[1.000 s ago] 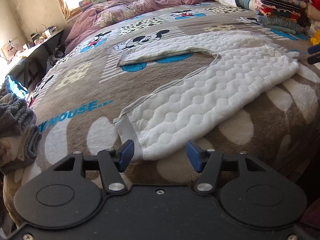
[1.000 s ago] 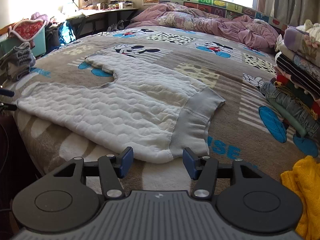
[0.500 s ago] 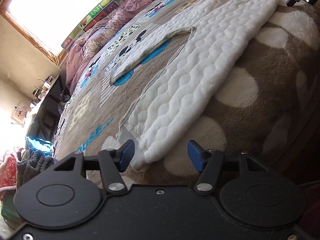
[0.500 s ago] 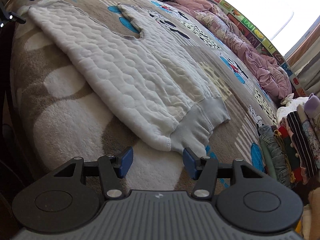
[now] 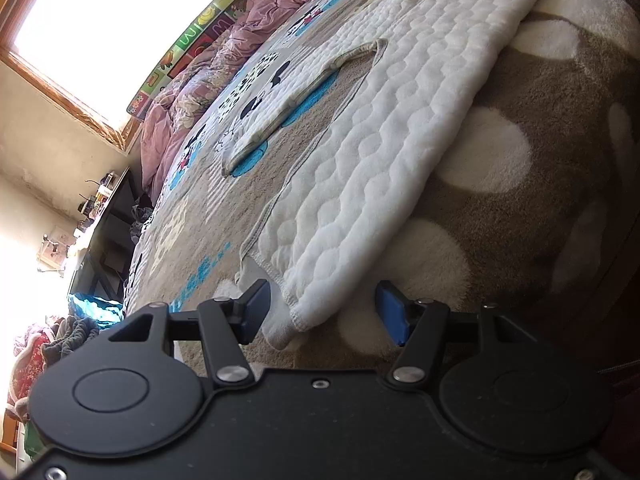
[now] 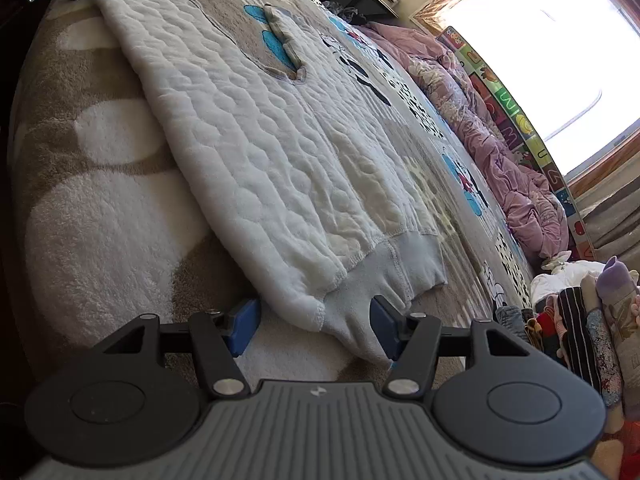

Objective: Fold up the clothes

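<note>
A white quilted garment point(image 5: 400, 120) lies spread flat on the brown patterned bed blanket point(image 5: 500, 200). Its narrow stitched end reaches between the blue pads of my left gripper point(image 5: 322, 306), which is open and tilted low over the bed edge; the pads stand clear of the cloth. In the right wrist view the same garment point(image 6: 260, 140) ends in a grey ribbed band point(image 6: 372, 280). That band's corner lies between the fingers of my right gripper point(image 6: 314, 318), open and not pressing. Each view shows the other gripper at the garment's far end.
A pink duvet point(image 6: 500, 152) is bunched along the headboard under the window. Stacked folded clothes point(image 6: 580, 332) sit on the bed's right side. A dark desk point(image 5: 108, 220) and a heap of clothes point(image 5: 60, 340) stand to the left of the bed.
Both grippers sank toward the bed edge and rolled, tilting both views. The garment's ends, which lay just ahead of the jaws, now sit between them. Neither gripper closed.
</note>
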A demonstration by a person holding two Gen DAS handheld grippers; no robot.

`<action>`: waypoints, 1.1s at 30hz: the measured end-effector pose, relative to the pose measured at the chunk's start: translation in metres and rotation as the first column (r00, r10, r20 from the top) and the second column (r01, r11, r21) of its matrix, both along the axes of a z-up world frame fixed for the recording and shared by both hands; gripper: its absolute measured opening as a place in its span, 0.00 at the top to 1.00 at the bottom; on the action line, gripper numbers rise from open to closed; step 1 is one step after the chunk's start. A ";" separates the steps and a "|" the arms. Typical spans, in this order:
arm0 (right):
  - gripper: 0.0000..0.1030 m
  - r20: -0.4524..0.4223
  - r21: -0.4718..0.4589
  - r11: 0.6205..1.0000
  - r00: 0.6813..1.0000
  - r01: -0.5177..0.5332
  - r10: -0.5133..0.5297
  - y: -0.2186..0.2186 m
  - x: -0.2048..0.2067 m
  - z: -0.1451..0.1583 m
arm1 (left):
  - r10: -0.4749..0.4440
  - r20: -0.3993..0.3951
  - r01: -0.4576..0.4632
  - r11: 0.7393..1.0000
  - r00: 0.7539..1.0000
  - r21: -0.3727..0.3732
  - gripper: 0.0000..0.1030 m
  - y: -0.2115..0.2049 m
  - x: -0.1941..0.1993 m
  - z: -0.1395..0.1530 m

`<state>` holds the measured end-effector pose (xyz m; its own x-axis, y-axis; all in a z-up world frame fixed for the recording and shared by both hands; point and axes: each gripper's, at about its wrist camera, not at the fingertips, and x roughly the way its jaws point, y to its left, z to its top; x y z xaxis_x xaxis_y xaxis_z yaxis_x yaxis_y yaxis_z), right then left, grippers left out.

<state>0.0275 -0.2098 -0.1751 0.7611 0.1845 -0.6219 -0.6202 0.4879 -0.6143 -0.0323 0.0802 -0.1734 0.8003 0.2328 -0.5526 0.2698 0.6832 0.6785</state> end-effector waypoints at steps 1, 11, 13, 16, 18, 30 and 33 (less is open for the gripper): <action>0.48 0.001 0.002 1.000 1.000 -0.006 0.006 0.000 0.000 -0.001 | 0.000 0.004 0.000 1.000 1.000 -0.005 0.41 0.001 0.001 0.000; 0.67 0.011 0.058 0.998 0.999 -0.038 0.037 -0.006 0.004 0.002 | 0.036 0.045 -0.033 0.998 0.998 -0.051 0.69 0.010 0.019 0.012; 0.77 0.005 0.078 0.996 0.999 -0.050 0.050 -0.007 0.003 0.005 | 0.043 0.055 -0.038 0.996 0.998 -0.077 0.75 0.012 0.022 0.018; 0.85 0.002 0.108 0.992 0.998 -0.062 0.062 -0.009 0.002 0.012 | 0.052 0.077 -0.041 0.990 0.996 -0.133 0.82 0.017 0.024 0.030; 0.87 0.005 0.132 0.989 0.998 -0.062 0.061 -0.010 0.003 0.018 | 0.059 0.090 -0.043 0.984 0.994 -0.171 0.85 0.020 0.026 0.038; 0.91 -0.044 0.414 0.908 0.997 0.070 -0.057 -0.032 0.044 0.064 | 0.092 0.163 -0.044 0.961 0.982 -0.274 0.90 0.034 0.072 0.076; 0.91 -0.051 0.446 0.890 0.996 0.090 -0.074 -0.037 0.055 0.068 | 0.083 0.178 -0.032 0.962 0.980 -0.271 0.91 0.035 0.087 0.083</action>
<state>0.0830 -0.2467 -0.1067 0.7666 0.3869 -0.5124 -0.5817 0.7564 -0.2991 0.0552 0.1153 -0.0900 0.8845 0.1463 -0.4430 0.1112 0.8561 0.5046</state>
